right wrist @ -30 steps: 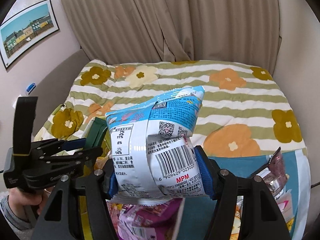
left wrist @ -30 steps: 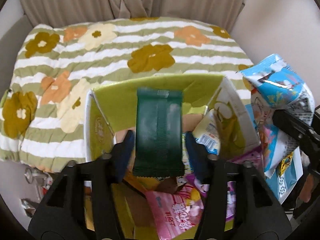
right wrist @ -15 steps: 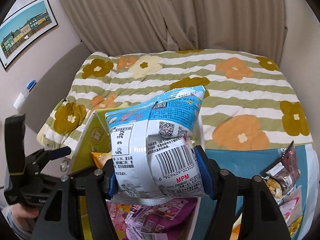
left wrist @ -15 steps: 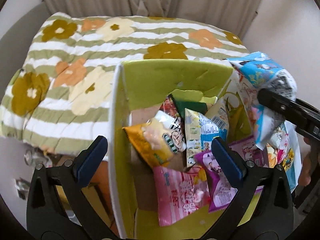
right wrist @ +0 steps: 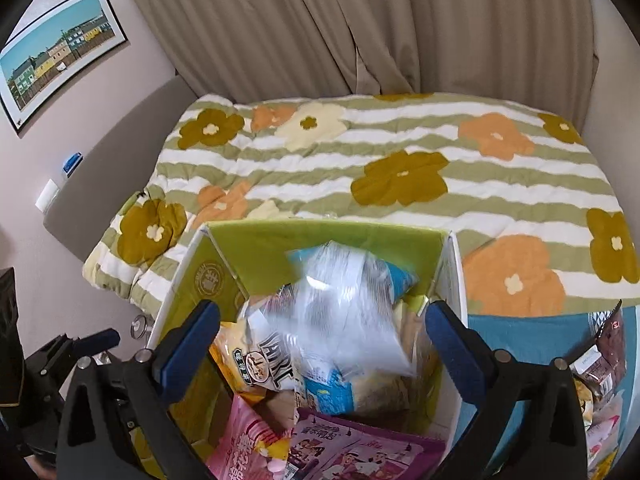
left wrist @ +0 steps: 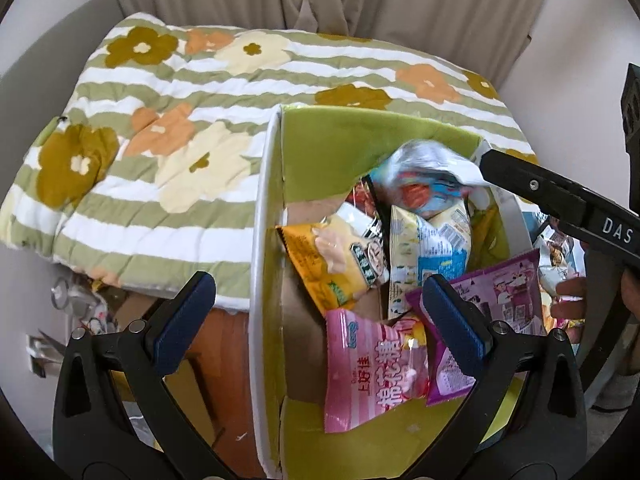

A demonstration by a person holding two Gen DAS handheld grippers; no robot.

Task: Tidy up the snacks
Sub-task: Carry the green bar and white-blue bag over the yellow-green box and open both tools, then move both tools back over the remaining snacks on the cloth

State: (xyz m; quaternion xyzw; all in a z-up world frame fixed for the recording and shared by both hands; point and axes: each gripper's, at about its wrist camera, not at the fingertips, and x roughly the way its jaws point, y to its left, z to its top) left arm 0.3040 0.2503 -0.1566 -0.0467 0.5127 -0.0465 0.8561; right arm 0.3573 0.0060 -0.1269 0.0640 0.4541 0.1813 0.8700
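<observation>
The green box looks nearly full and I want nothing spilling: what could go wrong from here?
1. The blue-and-white packet, blurred in mid-drop between the opening jaws of the right gripper, may land on the heap of packets and slide off.
2. The purple packet leans at the green box's near right side and could tip out.
3. More packets wait on the teal cloth; room may run short.

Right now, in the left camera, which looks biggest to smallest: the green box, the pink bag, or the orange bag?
1. Green box, by far.
2. Pink bag and orange bag look about alike; the pink one lies nearer the camera and both are partly covered, so I won't rank them.
</observation>
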